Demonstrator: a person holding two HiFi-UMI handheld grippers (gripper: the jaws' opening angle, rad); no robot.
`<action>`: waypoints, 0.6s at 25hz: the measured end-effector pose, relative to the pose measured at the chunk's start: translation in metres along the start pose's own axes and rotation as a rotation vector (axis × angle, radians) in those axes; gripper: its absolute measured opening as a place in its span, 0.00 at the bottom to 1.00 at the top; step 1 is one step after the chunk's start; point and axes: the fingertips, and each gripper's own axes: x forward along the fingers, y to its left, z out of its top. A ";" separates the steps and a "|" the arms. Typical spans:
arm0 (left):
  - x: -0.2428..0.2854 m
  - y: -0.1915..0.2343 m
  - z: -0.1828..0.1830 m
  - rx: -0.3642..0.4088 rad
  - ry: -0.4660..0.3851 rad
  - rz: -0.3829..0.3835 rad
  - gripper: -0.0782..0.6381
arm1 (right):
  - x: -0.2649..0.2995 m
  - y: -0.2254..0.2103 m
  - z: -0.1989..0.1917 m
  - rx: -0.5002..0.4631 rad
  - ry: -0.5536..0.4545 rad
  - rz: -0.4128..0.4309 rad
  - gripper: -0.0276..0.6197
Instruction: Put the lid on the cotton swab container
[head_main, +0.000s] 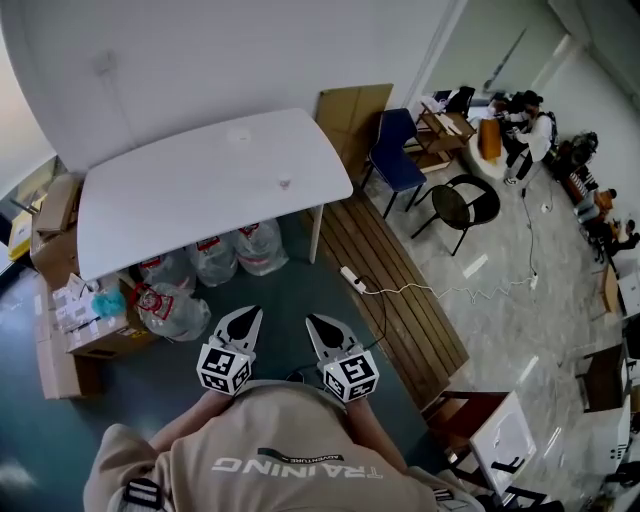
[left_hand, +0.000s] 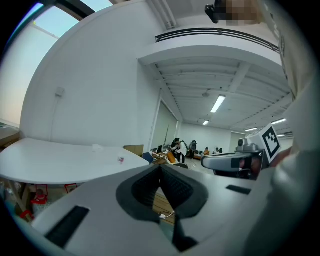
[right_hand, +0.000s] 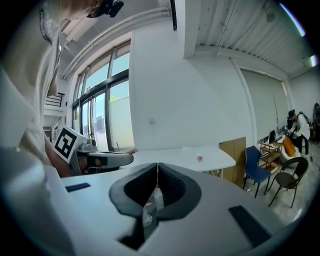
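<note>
– At waist height in the head view, where are the grippers?
– Both are held close against the body, side by side. The left gripper (head_main: 247, 318) and right gripper (head_main: 318, 324) point toward the white table (head_main: 150, 200), well apart from it.
– And the task's things?
– They lie on that table. The small red-marked piece looks like the cotton swab container (head_main: 284, 183), with a pale lid (head_main: 238, 135) farther back. Both are too small to be sure.
– Left gripper view?
– Its jaws are pressed together with nothing between them, and the container (left_hand: 120, 159) is far ahead.
– Right gripper view?
– Its jaws are also together and empty, facing the table (right_hand: 185, 155).
</note>
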 end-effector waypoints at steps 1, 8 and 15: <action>0.000 -0.002 -0.001 0.003 0.000 0.010 0.13 | -0.001 -0.002 -0.004 0.015 0.004 0.012 0.07; -0.003 -0.005 -0.012 -0.013 0.015 0.075 0.13 | 0.003 -0.010 -0.026 0.079 0.047 0.088 0.07; 0.013 0.009 -0.012 -0.028 0.034 0.078 0.13 | 0.026 -0.014 -0.026 0.082 0.070 0.142 0.07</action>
